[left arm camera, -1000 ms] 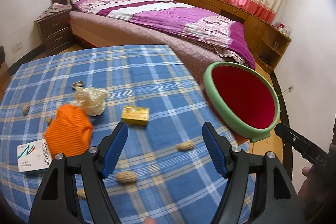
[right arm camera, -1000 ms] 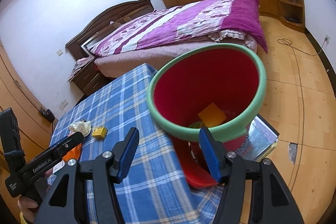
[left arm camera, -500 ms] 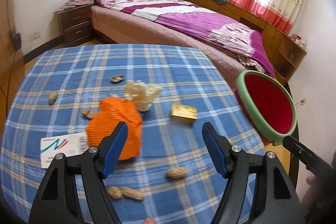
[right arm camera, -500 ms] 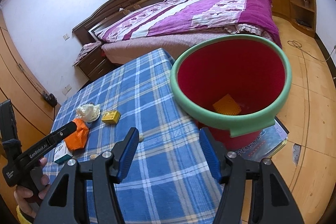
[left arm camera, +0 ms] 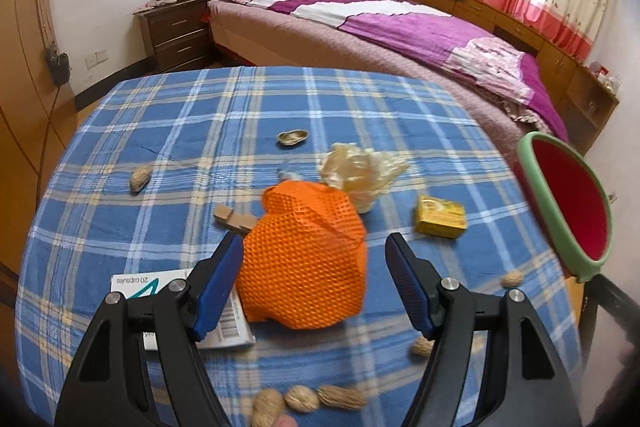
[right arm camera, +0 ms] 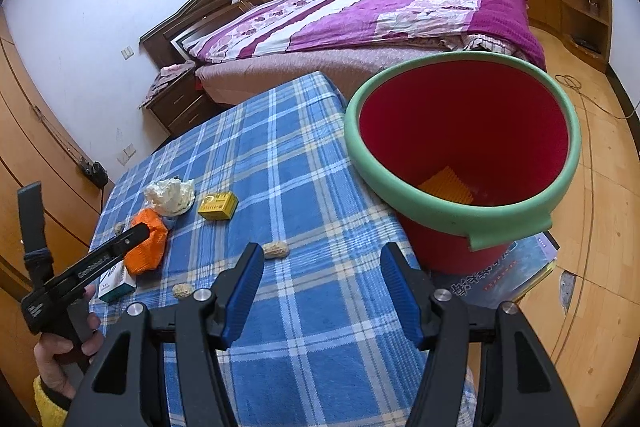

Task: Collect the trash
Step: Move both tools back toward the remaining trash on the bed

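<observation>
Since earlier frame, left hand-held gripper (left arm camera: 314, 281) swinging left from red bin (left arm camera: 570, 205) and sinking over orange mesh wad (left arm camera: 306, 259) at desk's (left arm camera: 160, 131) near left. Jaws standing apart, straddling wad, not pinching. Judging wad light, soft, crushable; gripping across middle. Right hand-held gripper (right arm camera: 322, 291) hanging apart, empty.

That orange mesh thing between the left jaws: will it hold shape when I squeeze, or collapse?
The orange mesh piece is crumpled and creased, so it will probably fold in under the left gripper instead of resisting. It looks light for its bulk. Its open weave should offer the pads some bite, so slipping seems unlikely.
</observation>
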Available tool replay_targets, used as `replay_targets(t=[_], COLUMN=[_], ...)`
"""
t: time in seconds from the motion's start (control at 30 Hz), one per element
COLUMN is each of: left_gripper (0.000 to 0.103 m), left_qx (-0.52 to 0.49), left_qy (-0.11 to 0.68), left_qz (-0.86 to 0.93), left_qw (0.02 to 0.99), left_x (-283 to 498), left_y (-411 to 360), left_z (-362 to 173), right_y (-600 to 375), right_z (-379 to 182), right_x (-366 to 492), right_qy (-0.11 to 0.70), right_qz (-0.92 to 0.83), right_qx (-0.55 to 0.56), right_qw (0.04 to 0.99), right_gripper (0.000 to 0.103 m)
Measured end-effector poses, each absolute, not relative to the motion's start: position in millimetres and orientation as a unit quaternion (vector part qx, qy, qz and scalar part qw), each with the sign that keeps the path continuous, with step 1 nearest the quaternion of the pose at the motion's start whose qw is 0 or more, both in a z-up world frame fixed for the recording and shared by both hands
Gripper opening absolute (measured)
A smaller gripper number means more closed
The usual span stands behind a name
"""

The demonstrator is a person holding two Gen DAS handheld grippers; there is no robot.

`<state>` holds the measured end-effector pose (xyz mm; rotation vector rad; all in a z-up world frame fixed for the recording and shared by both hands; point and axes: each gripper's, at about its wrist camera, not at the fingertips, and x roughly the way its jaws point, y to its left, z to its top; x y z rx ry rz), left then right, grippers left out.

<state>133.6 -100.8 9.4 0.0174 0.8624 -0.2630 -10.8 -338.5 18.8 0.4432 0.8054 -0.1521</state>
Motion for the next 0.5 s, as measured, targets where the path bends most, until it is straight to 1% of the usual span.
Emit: replay_targets(t=[0.3,0.33,0.4,0.47,0.5], left_gripper=[0.073,0.072,0.065,0.054,0.051], left_qx=[0.016,0.015,0.004,-0.008,-0.012], left_qy=[0.425,0.425,0.424,0.428,0.427], left_qz=[-0.116,-0.114,-0.113,-0.117,-0.118], left_qw=[0.898,0.898,0.898,0.896,0.897], left_x=[144.7,145.9,147.9,150.7,151.3], left_y=[-96.3,-95.3,-92.3,-88.5,-86.7], left_z=[-4.1,-4.4,-5.0,-6.0,-5.8], right_y=[-333.0,-331.9,-329.1,-326.5,-325.0], right_z=[14.7,14.4,14.2,13.8,14.0], right_x=[-2.2,-0.8,2.2,5.0,6.5], right_qy=[0.399,0.400,0.402,0.403,0.404], right_qz=[-0.073,-0.072,-0.070,-0.068,-0.067], right_qx=[0.209,0.209,0.206,0.203,0.200], right_qw=[0.890,0.890,0.889,0.890,0.890], right_gripper=[0.064,0.064,0.064,0.064,0.064])
